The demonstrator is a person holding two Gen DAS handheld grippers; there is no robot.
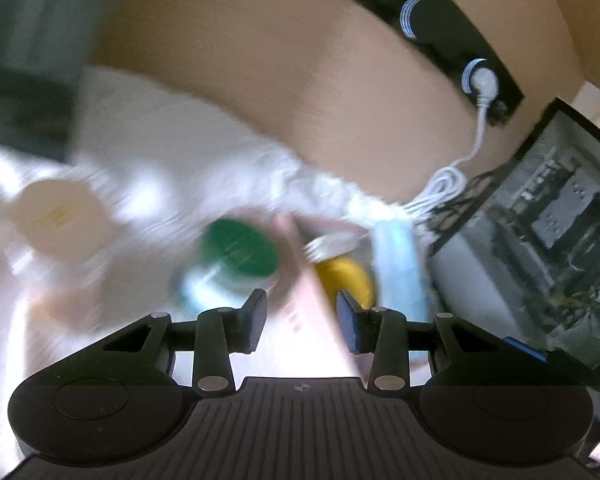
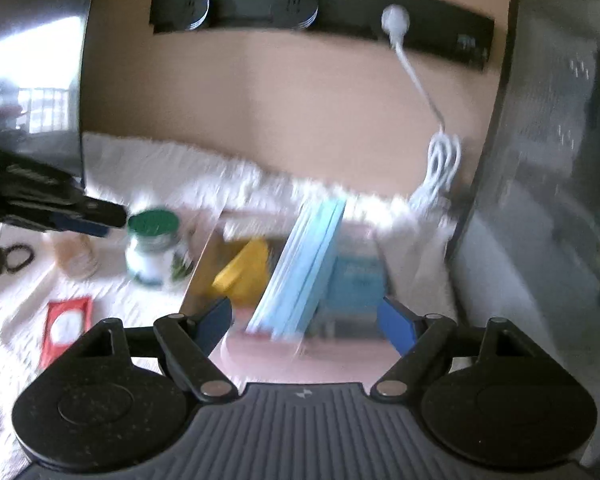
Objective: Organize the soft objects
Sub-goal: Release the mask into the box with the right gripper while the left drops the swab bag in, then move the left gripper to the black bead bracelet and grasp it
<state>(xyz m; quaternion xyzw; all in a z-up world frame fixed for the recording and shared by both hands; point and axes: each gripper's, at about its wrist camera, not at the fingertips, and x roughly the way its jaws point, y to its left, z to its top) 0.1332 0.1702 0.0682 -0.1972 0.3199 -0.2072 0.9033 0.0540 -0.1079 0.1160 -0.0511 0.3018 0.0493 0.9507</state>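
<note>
Both views badly motion-blurred. Right gripper (image 2: 305, 322) wide open, nothing between the blue pads (image 2: 396, 326). Stack of pale blue soft face masks (image 2: 300, 268) stood tilted on edge inside the pink clear-walled box (image 2: 260, 356), just ahead of the open fingers, not touching them; yellow soft item (image 2: 242, 270) lay left of it in the same box. Left gripper (image 1: 302, 320) partly open, empty, hung over the box's left wall (image 1: 316, 304), masks (image 1: 398, 264) off to its right. Green-lidded glass jar (image 2: 154, 246) sat outside on white fluffy cloth (image 2: 160, 160).
</note>
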